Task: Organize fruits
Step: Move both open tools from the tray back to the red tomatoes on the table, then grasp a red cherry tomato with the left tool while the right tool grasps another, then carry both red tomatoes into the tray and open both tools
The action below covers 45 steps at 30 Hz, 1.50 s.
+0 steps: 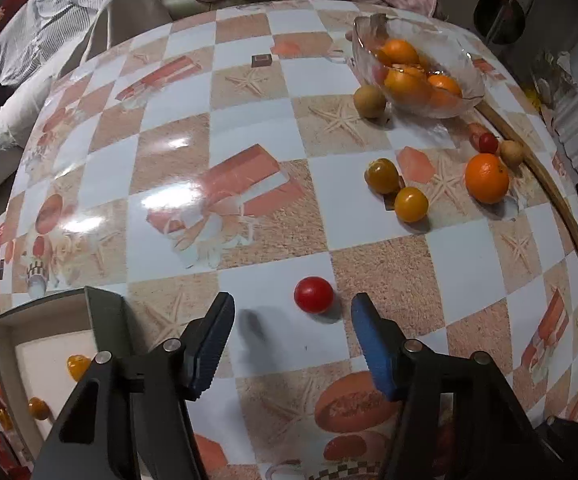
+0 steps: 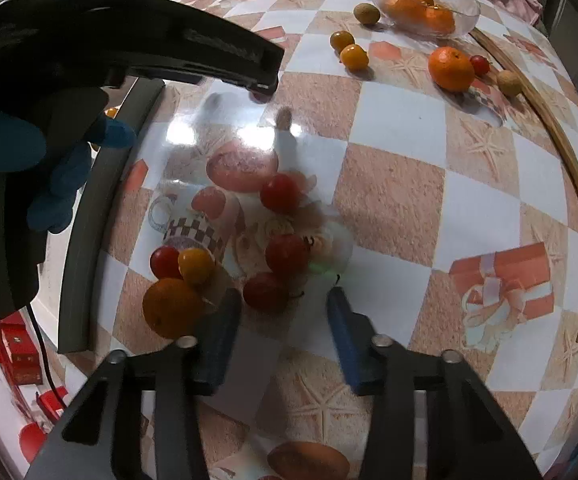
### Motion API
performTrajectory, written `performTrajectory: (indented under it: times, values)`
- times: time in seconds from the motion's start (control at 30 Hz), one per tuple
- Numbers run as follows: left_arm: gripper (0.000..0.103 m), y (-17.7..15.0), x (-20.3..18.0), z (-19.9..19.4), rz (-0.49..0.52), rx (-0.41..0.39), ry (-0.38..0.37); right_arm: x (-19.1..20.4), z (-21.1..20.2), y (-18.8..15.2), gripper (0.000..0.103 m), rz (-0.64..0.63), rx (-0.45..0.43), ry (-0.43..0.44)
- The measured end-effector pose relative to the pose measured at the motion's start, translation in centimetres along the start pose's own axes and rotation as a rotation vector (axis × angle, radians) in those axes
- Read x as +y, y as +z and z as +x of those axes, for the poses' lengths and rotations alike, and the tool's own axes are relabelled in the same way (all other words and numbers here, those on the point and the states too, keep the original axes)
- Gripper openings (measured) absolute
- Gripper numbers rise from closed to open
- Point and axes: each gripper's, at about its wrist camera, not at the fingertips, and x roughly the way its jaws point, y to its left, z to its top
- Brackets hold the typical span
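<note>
In the left wrist view, the grey box [image 1: 105, 320] sat at the lower left, a yellow tomato [image 1: 78, 366] and a small orange fruit [image 1: 38, 407] lying on its pale floor. Just right of it the left gripper [image 1: 291, 312] reached forward over the checkered tablecloth [image 1: 249, 160], jaws spread wide and holding nothing. A red cherry tomato [image 1: 313, 294] lay on the cloth between the two blue pads [image 1: 215, 344], near their tips and touching neither. It was round, so no long axis could be told. Up and to the right, two yellow tomatoes [image 1: 397, 190] sat just beside each other, then a loose orange [image 1: 487, 178], with a glass bowl [image 1: 469, 68] of oranges at the upper right. Most of the cloth across the middle and left lay bare, and a wooden rim [image 1: 561, 208] curved down the right edge.

In the right wrist view, a blue-gloved hand [image 2: 29, 160] gripped the black body of the other tool at the upper left, the box wall [image 2: 89, 240] just below it. The right gripper [image 2: 285, 304] hung low, fingers parted and empty. At its left pad lay an orange [image 2: 173, 308], with a red tomato [image 2: 165, 262] and a yellow one [image 2: 196, 266] touching behind. Three more red tomatoes [image 2: 287, 254] clustered ahead between the pads. To the right, open checkered cloth ran to the wooden rim.
</note>
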Motion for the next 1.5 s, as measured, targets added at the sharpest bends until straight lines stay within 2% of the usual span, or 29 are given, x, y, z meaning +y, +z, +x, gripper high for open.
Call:
performTrajectory:
  times: [0.07,0.13,0.2,0.3,0.37,0.4,0.67,0.87,1.03,1.2,1.37,1.5]
  values:
    - [0.063,0.1,-0.2,0.3,0.003,0.001,0.006,0.0,0.1,0.3,0.04,0.003,-0.001,0.001]
    - [0.051,0.2,-0.3,0.5,0.004,0.003,0.002,0.3,0.2,0.6,0.035,-0.005,-0.002,-0.005]
    - [0.05,0.3,-0.3,0.7,0.003,0.003,-0.001,0.4,0.4,0.7,0.03,-0.003,0.001,0.001]
    - [0.031,0.5,-0.4,0.5,0.011,-0.012,-0.01,0.8,0.7,1.4,0.029,0.006,0.0,0.006]
    - [0.028,0.6,-0.4,0.5,0.007,-0.014,-0.015,0.2,0.5,1.3,0.029,0.026,0.001,0.026]
    - [0.021,0.7,-0.3,0.4,0.0,-0.015,-0.024,-0.1,0.2,1.2,0.029,0.042,0.001,0.044]
    - [0.021,-0.6,0.1,-1.3,-0.014,-0.034,-0.059,-2.8,-1.0,0.9,0.026,0.119,-0.007,0.074]
    - [0.021,-1.7,0.8,-3.0,-0.024,-0.05,-0.078,-3.2,-1.7,0.9,0.026,0.132,-0.013,0.068]
    - [0.021,-2.7,1.2,-3.7,-0.022,-0.05,-0.081,-2.9,-1.5,0.6,0.026,0.123,0.007,0.102]
    - [0.021,-3.3,1.5,-3.9,-0.027,-0.044,-0.082,-2.5,-0.2,0.3,0.026,0.099,0.039,0.074]
    - [0.021,-3.9,1.5,-4.1,-0.023,-0.038,-0.078,-1.7,0.0,0.4,0.024,0.065,0.022,0.031]
    - [0.021,-4.3,1.6,-4.4,-0.023,-0.033,-0.07,-2.1,-0.3,0.6,0.023,0.088,0.022,0.03]
